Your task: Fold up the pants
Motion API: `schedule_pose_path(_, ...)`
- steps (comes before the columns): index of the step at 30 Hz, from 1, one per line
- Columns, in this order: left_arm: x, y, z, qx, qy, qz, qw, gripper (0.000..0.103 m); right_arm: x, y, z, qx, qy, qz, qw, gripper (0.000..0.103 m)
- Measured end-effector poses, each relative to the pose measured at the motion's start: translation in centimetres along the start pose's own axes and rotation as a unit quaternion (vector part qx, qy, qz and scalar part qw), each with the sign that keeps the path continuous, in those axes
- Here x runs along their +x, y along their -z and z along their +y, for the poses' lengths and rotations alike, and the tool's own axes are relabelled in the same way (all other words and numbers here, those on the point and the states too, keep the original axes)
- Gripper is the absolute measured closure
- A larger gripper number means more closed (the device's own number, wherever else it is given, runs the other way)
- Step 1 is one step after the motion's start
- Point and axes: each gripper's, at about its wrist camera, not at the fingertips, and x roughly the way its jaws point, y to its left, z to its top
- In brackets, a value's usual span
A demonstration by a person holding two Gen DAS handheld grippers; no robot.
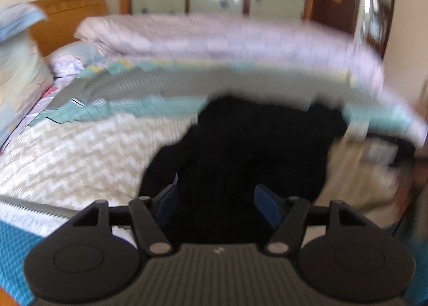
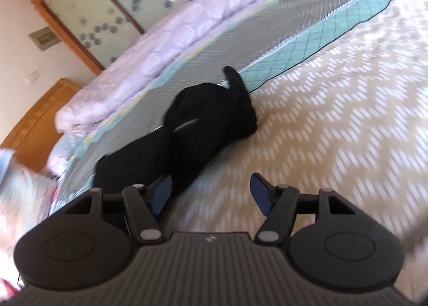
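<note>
Left gripper (image 1: 214, 203): fingers spread, nothing pinched, the black pants (image 1: 240, 150) filling the blurred centre behind them, their far edge smeared. Right gripper (image 2: 211, 193): fingers wide and empty over the zigzag bedspread (image 2: 334, 124); the pants lie bunched at centre left, their near end hidden behind the left finger (image 2: 160, 193)

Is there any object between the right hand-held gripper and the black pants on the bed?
Nothing visible. In the right wrist view, only bare bedspread lies between the open right hand-held gripper and the bunched black pants, which begin just ahead of its left finger.
</note>
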Motion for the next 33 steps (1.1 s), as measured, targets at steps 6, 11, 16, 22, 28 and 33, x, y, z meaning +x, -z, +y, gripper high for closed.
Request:
schedule_pose_path(6,5.0,1.1,2.4,-0.052,0.017,0.089,0.9945,0.1,7.5,-1.2,0.4,0.046,-0.024,0.045,0.998,0.093)
schedule_pose_path(11,-3.5,-2.6,8.1,-0.142,0.014,-0.014,0.9896,0.101,0.6,-5.1,2.2,0.074,-0.072,-0.045,0.994,0.095)
schedule_pose_path(16,-15.9,-5.0,14.0,-0.217,-0.028,-0.185,0.9581,0.101,-14.2,-11.9,1.4,0.06,-0.101,-0.186,0.975,0.095)
schedule_pose_path(22,-19.3,-2.9,12.9,-0.2,-0.033,-0.176,0.9632,0.1,-31.4,-14.9,-0.7,0.016,-0.058,-0.332,0.941,0.095)
schedule_pose_path(28,-11.4,1.0,6.3,-0.158,0.014,-0.048,0.9861,0.094,-39.3,-13.9,-5.3,0.023,0.036,-0.345,0.938,0.093)
schedule_pose_path(33,-5.5,2.3,4.1,-0.161,0.055,0.02,0.9852,0.059,-35.3,-8.2,-9.9,-0.034,0.161,-0.184,0.969,0.038)
